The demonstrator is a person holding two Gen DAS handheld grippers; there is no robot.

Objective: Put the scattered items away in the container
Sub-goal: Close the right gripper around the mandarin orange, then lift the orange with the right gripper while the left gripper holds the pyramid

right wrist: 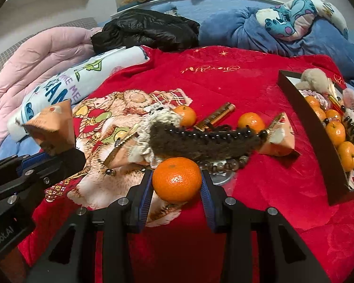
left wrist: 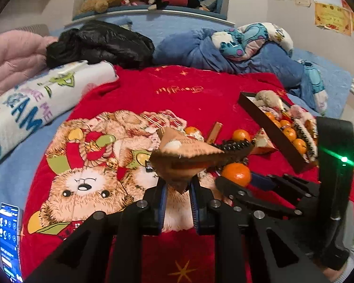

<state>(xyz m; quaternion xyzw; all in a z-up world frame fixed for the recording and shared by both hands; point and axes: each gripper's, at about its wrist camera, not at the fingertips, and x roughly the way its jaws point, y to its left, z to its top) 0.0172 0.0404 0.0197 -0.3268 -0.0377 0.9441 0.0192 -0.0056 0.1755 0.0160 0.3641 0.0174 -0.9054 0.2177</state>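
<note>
My left gripper (left wrist: 178, 188) is shut on the lower corner of an orange pyramid-shaped packet (left wrist: 186, 158), held above the red blanket; the same packet (right wrist: 53, 127) shows at the left of the right wrist view. My right gripper (right wrist: 177, 186) is shut on a tangerine (right wrist: 177, 179), also seen as the tangerine (left wrist: 236, 174) beside the left one. The dark box (right wrist: 311, 129) at the right holds several tangerines, plush items and beads. On the blanket lie two tangerines (right wrist: 185, 115), a gold wrapper (right wrist: 216, 115), a brown fuzzy strip with beads (right wrist: 200, 141) and another packet (right wrist: 279, 139).
The red bear-print blanket (right wrist: 224, 82) covers a bed. A black jacket (right wrist: 148, 30), a white printed blanket (right wrist: 66, 87), a pink quilt (right wrist: 30, 59) and blue bedding with a plush (right wrist: 295, 23) lie behind. A phone (left wrist: 9, 238) rests at the left edge.
</note>
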